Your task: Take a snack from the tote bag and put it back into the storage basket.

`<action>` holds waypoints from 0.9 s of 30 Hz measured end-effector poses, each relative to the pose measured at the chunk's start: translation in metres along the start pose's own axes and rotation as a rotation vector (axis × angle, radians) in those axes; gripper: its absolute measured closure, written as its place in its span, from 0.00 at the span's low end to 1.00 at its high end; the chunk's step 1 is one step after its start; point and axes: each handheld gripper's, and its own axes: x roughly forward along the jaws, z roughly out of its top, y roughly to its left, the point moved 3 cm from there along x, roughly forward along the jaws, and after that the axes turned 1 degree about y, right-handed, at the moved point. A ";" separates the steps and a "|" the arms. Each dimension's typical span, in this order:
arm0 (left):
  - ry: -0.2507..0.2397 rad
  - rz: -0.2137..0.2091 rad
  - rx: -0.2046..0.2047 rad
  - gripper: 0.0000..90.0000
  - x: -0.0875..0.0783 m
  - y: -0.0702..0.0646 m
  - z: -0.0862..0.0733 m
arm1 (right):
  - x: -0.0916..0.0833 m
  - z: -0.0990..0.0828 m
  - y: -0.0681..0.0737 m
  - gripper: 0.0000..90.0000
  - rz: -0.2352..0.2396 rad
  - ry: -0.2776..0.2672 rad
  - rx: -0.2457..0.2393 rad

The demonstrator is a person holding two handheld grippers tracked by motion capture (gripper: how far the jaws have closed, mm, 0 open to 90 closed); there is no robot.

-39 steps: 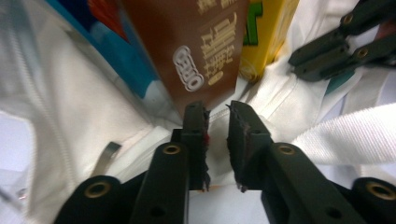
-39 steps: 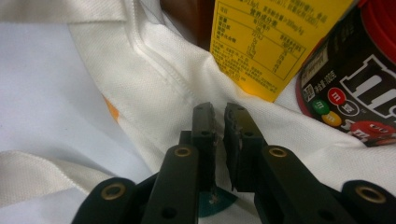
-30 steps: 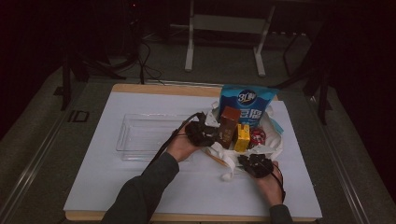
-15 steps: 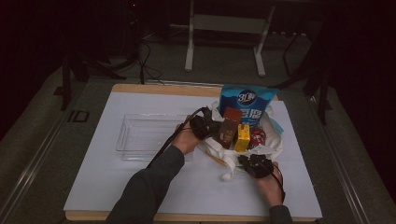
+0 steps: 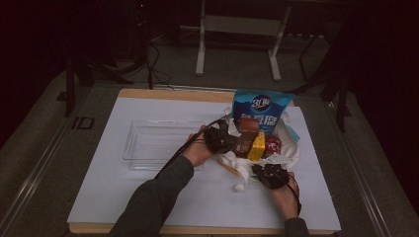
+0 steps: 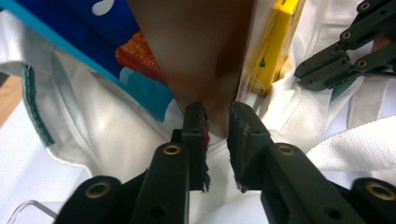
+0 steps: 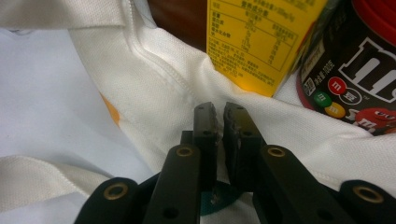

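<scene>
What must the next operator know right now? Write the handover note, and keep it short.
Left gripper: jaws have just been opening, the brown box corner between them, apparently not clamped.
Right gripper: shut on the white cloth bag rim, it seems, holding it down.
Things: brown box, yellow carton, M&M's tub and blue snack bag sit in the bag.
Done: nothing visible in the clear tray.
Left: likely regrip the box and move it to the tray, then the rest.

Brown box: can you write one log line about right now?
left gripper: jaws just been opening, brown box corner between them | right gripper: pinching white bag edge
</scene>
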 end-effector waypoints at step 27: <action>-0.184 -0.095 -0.017 0.37 -0.028 0.028 0.027 | 0.000 -0.003 -0.001 0.93 0.006 -0.028 0.009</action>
